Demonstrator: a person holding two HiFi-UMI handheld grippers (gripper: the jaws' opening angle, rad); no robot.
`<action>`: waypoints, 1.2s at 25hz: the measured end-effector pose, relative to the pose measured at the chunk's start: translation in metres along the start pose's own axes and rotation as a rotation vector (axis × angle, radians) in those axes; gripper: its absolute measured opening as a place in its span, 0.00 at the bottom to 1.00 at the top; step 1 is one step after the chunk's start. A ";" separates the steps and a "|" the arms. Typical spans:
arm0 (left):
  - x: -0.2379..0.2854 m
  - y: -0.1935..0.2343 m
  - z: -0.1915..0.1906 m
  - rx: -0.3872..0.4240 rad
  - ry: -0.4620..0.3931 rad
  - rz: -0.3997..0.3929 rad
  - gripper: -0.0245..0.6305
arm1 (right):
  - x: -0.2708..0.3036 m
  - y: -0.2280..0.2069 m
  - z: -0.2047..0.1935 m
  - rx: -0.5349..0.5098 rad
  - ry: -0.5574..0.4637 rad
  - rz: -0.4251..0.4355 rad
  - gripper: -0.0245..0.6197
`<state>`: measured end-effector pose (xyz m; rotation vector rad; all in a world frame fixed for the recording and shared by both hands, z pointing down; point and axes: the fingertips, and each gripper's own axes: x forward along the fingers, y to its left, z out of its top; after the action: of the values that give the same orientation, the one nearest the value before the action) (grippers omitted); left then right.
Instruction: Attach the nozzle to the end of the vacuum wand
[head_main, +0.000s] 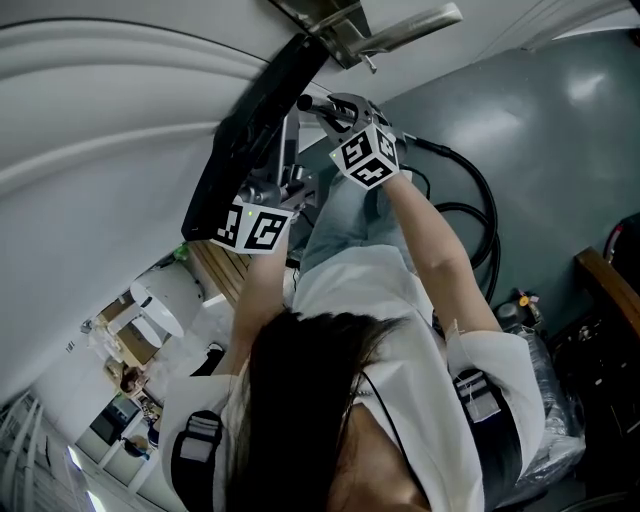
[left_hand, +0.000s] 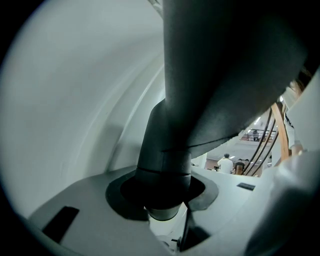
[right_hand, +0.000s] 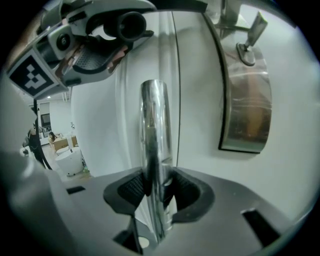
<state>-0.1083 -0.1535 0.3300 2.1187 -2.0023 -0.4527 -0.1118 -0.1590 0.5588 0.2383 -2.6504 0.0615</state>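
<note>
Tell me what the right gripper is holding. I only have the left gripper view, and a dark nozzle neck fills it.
Observer: The right gripper is shut on the chrome wand, upright between its jaws.
Operator: Joined yet?
Observer: No. The wand's upper end shows bare; the nozzle is not on it.
Operator: Anything beside the wand?
Observer: A shiny metal fitting on the white wall, to its right.

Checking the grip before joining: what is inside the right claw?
The chrome wand stands between the right claw's pads, both touching it. Below the pads, the claw's body covers most of it.
</note>
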 end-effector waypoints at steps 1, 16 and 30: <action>0.000 0.000 0.000 -0.009 0.001 0.001 0.26 | -0.004 0.000 0.001 -0.001 -0.006 -0.002 0.27; -0.010 0.009 -0.017 -0.017 0.108 0.031 0.26 | -0.036 0.041 0.029 0.039 -0.134 0.087 0.26; -0.031 0.005 -0.046 -0.032 0.260 0.019 0.26 | -0.044 0.071 0.026 0.001 -0.151 0.119 0.26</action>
<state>-0.0981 -0.1260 0.3774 2.0196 -1.8552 -0.1920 -0.0974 -0.0844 0.5153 0.0883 -2.8126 0.0870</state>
